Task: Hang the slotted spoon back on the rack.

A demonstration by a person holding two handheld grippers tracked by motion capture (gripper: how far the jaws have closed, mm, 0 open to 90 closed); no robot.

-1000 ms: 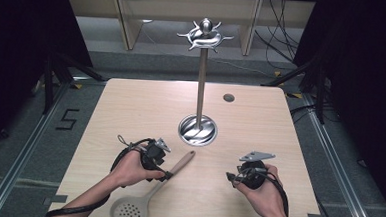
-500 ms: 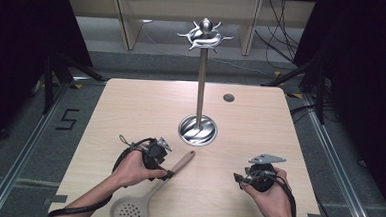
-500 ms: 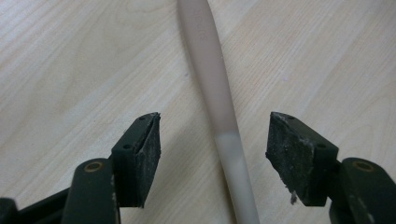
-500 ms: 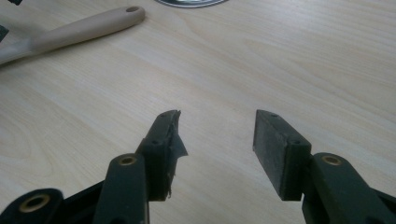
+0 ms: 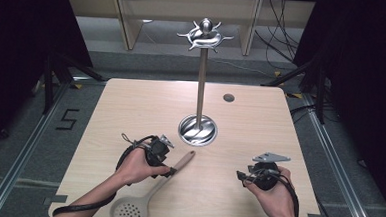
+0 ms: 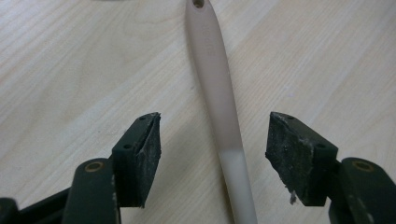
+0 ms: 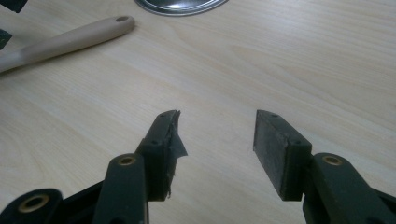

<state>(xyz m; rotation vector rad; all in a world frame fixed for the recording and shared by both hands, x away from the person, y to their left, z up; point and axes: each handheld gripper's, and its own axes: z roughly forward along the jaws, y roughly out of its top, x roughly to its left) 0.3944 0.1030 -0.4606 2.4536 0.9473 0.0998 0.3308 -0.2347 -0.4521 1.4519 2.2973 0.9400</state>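
Left gripper (image 6: 212,140) fingers wide astride spoon handle (image 6: 219,102) (untouched); right gripper (image 7: 217,135) wide, empty.

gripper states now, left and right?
Left gripper: open, jaws either side of the beige slotted spoon's handle, not clamped.
Right gripper: open, holding nothing, above the pale wooden table.

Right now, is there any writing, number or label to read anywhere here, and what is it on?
"5": a dark numeral on the grey floor left of the table.
Embossed lettering on the spoon handle, near its hanging hole, between the open jaws of the left gripper: too faint to read.
Nothing else legible.
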